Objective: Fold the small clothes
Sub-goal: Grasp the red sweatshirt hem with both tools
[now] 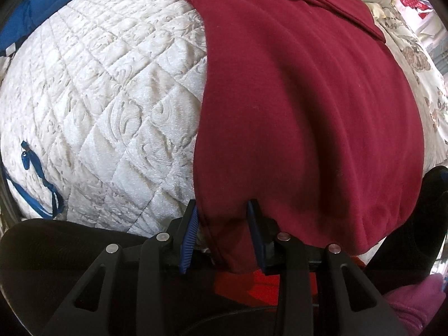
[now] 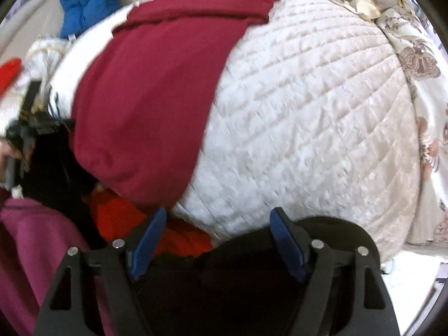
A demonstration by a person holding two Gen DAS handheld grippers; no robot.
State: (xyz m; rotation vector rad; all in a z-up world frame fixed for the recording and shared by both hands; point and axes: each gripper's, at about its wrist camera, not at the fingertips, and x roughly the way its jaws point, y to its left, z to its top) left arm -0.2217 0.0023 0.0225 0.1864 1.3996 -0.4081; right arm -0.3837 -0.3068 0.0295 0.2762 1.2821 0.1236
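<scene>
Tongs of the left hand (image 1: 222,229) stood nearly closed, their blue pads pinching the near hem of the dark red garment (image 1: 302,106). The right tongs (image 2: 218,240) gaped wide with nothing between the pads, hovering over the bed's near edge beside an orange cloth (image 2: 117,215). The garment lay spread flat on the white quilted mattress (image 1: 98,106). Farther off sat a blue cloth (image 2: 86,2) and a floral pillow (image 2: 420,64).
</scene>
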